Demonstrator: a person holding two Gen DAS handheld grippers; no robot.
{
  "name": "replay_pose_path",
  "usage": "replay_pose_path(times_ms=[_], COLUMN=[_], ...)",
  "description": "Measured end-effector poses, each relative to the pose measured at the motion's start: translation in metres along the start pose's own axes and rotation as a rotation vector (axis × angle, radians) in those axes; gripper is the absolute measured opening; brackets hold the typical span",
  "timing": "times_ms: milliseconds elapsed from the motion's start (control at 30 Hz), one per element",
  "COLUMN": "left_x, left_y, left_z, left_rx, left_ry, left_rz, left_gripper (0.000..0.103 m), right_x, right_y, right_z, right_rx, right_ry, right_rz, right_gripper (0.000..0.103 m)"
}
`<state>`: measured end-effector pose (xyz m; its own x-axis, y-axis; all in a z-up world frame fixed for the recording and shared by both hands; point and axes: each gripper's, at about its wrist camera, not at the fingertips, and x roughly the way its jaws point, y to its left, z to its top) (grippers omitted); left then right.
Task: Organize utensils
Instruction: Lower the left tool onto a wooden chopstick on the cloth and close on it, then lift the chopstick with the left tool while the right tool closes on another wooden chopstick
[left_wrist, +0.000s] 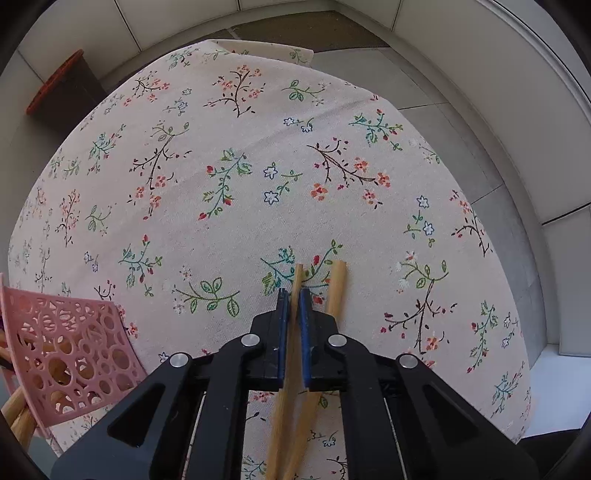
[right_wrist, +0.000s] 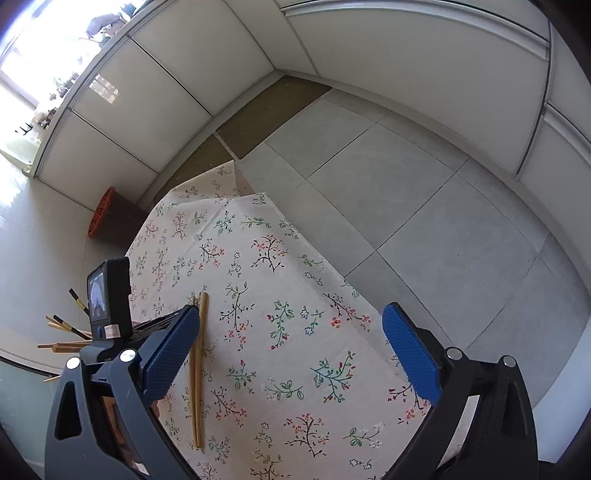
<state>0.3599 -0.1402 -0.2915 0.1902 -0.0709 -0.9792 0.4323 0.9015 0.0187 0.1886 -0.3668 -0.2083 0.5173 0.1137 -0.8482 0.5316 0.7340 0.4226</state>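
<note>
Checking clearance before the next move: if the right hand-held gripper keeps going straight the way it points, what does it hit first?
Most likely the bare floral tablecloth. The right hand-held gripper is open and empty; the chopsticks lie off by its left finger, not between the pads. Depth is hard to judge.

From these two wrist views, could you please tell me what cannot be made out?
- Left wrist: the gripped chopstick blurs between the left gripper pads; both chopsticks' near ends are cut off by the bottom edge.
- Left wrist: the pink basket contents are screened by its lattice.
- Right wrist: the left gripper's body hides the basket.
</note>
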Motion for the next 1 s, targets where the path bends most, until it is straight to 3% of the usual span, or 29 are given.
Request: replay_pose_path(times_ms=[100, 200, 367, 567, 667, 700, 767, 900, 1000], left_x=[-0.009, -0.031, -0.088, -0.147, -0.158, -0.162, -0.166, -0.181, -0.190], left_y=[0.000, -0.001, -0.014, -0.003, 0.007, 0.013, 0.018, 0.036, 0.048], left_z=[-0.023, -0.057, -0.135, -0.206, -0.222, -0.225, -0.224, -0.227, -0.235], left_rx=[0.002, 0.011, 0.102, 0.047, -0.002, -0.020, -0.042, -0.097, -0.135], left_ry=[-0.024, -0.087, -0.196, -0.297, -0.338, -0.351, -0.381, -0.430, -0.454], left_rz=[0.014, 0.042, 0.092, 0.072, 0.066, 0.058, 0.052, 0.022, -0.010], left_gripper=[0.004, 0.004, 0.004, 0.004, 0.004, 0.004, 0.004, 0.004, 0.004], right_x=[0.016, 0.045, 0.095, 0.156, 0.183, 0.179, 0.182, 0.171, 0.137], right_y=[0.014, 0.035, 0.090, 0.144, 0.152, 0.156, 0.158, 0.137, 0.122], right_z=[0.001, -0.001, -0.008, -0.019, -0.031, -0.032, -0.036, -0.040, -0.046], right_rx=[-0.047, -0.102, -0.217, -0.273, -0.246, -0.237, -0.202, -0.105, -0.092], right_ry=[0.018, 0.099, 0.212, 0.319, 0.396, 0.343, 0.373, 0.347, 0.288], right_rz=[-0.045, -0.064, -0.059, -0.119, -0.156, -0.164, -0.139, -0.050, 0.056], right_gripper=[0.096, 0.096, 0.083, 0.074, 0.057, 0.040, 0.008, 0.008, 0.008])
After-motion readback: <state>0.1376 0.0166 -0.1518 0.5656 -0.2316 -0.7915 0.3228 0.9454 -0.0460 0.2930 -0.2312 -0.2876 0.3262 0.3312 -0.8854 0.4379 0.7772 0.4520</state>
